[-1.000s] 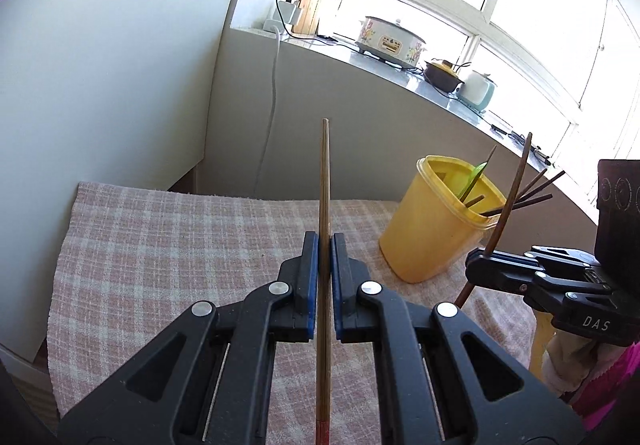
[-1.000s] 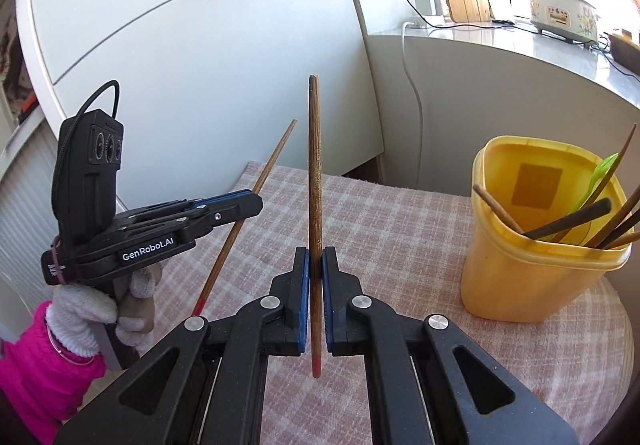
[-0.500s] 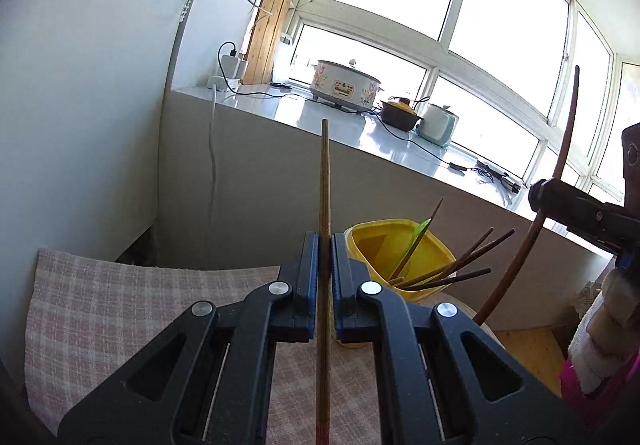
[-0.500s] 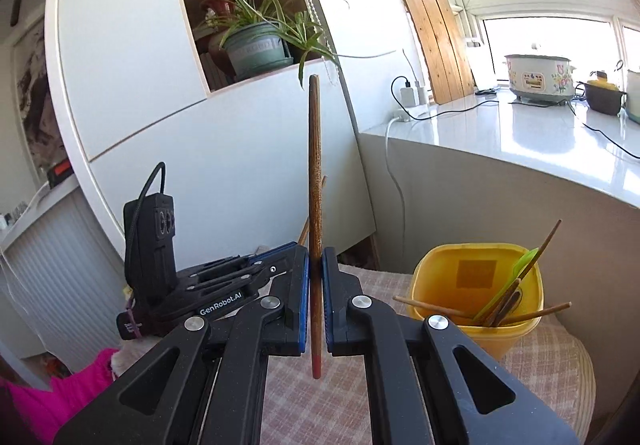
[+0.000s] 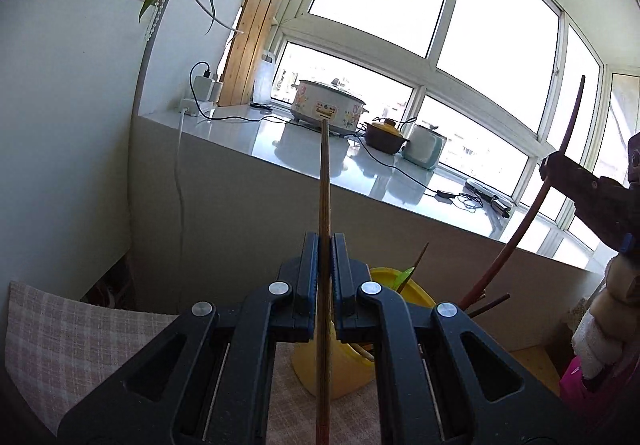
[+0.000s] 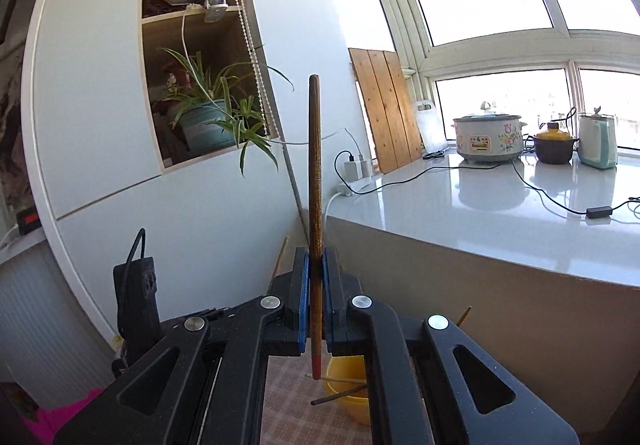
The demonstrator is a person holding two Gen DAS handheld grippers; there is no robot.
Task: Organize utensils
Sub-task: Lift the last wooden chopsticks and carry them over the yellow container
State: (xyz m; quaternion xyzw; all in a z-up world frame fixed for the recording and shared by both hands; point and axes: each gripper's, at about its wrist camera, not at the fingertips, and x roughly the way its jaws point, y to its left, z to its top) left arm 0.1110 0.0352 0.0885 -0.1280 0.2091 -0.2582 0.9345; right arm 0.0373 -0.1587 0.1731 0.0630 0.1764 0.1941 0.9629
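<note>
Pinching one chopstick [image 5: 325, 205] apiece, the left gripper [image 5: 325, 277] and right gripper [image 6: 315, 293] hold each upright, long axis vertical, above the yellow container [image 5: 416, 295]; right's dark chopstick [image 6: 315, 181] has its red tip down.

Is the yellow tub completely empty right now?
No, the yellow tub already holds several sticks and something green poking above its rim.

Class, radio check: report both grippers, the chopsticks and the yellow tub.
Left gripper shut on brown wooden chopstick. Right gripper shut on dark red-tipped chopstick, upright. Yellow plastic tub below, already holding utensils; nothing blocking.
</note>
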